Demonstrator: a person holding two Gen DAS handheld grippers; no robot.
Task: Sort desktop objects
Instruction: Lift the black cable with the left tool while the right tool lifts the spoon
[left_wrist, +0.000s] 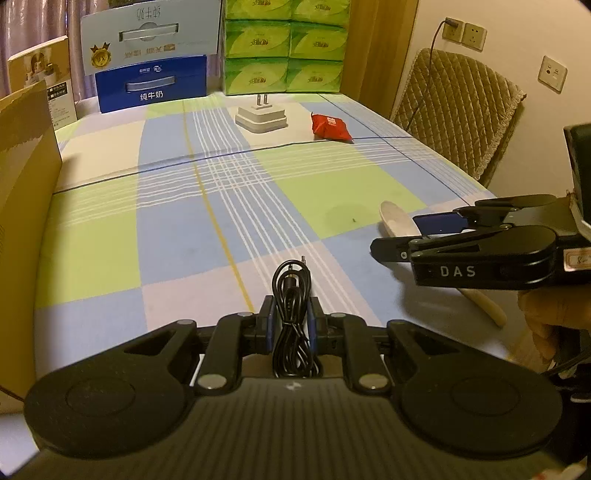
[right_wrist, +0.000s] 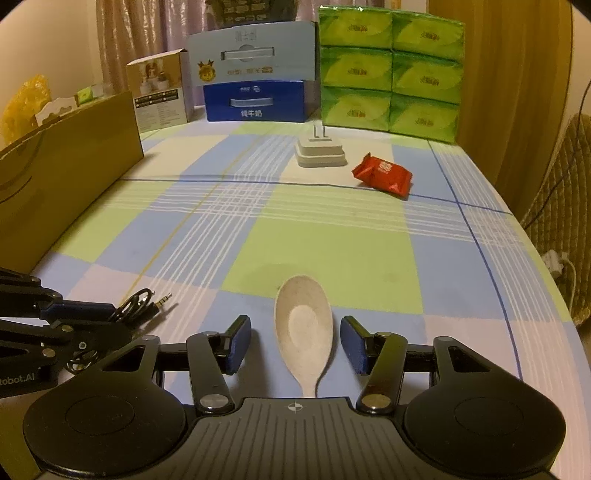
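Black cable (left_wrist: 291, 317), coiled into a bundle, sits pinched between the blue-padded fingers (left_wrist: 266, 325) of the left gripper (left_wrist: 291, 319), its jack plug sticking out ahead just above the checked cloth of the bench (left_wrist: 177, 236). From the right wrist view the same bundle (right_wrist: 135, 308) shows at the lower left, with the plug tip (right_wrist: 164, 300) pointing across the cloth.

The right gripper (right_wrist: 295, 341) has its fingers (right_wrist: 238, 343) spread wide, one on each side of a pale spoon (right_wrist: 304, 328) that lies bowl-up on the bench. Neither pad touches the spoon; there is a clear gap on both sides. In the left wrist view the right gripper (left_wrist: 417, 234) comes in from the right edge, above the spoon (left_wrist: 397, 218), whose handle runs back toward the person's hand (left_wrist: 543, 317).

Farther back, a white plug adapter (right_wrist: 320, 153) stands with its prongs up, and a red snack packet (right_wrist: 384, 173) lies just beside it to the right. Along the back edge are a blue milk carton box (right_wrist: 255, 99) and a stack of green tissue packs (right_wrist: 391, 70). A brown cardboard box (right_wrist: 62, 173) stands at the left side of the bench.
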